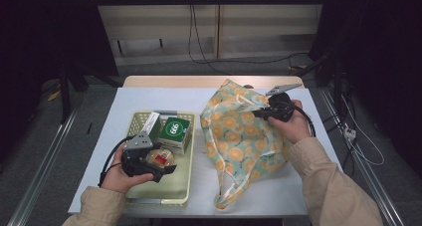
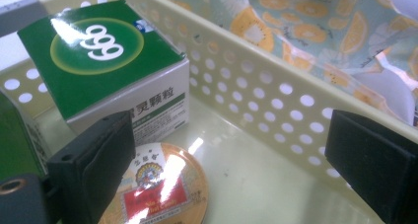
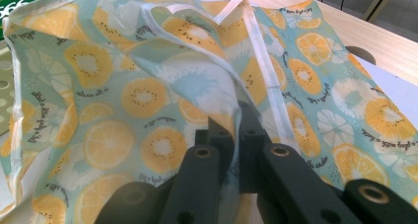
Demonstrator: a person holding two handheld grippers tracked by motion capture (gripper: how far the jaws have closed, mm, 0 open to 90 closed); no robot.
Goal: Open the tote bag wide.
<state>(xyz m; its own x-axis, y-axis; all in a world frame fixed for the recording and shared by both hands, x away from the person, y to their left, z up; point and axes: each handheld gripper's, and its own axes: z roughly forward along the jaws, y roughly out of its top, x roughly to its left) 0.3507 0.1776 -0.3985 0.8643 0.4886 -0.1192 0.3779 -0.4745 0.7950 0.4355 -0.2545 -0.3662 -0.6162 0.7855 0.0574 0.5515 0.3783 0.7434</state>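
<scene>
Now the right gripper (image 1: pixel 259 111) is clamped on the fruit-print bag (image 1: pixel 239 141) at table's 3 o'clock. Left gripper (image 2: pixel 231 169), jaws wide apart, hangs in the yellow basket (image 1: pixel 184 183) over a round tin (image 2: pixel 162 189), green box (image 2: pixel 106 61) at 12 o'clock.

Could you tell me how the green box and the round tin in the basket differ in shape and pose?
The green box is a squarish carton, green on top and white on the side; the round tin is a flat disc with a gold lid and red label. The box rises well above the basket floor, whereas the tin lies low. The box stands at the back, the tin nearer the open left claw. Both sit in the basket.
</scene>
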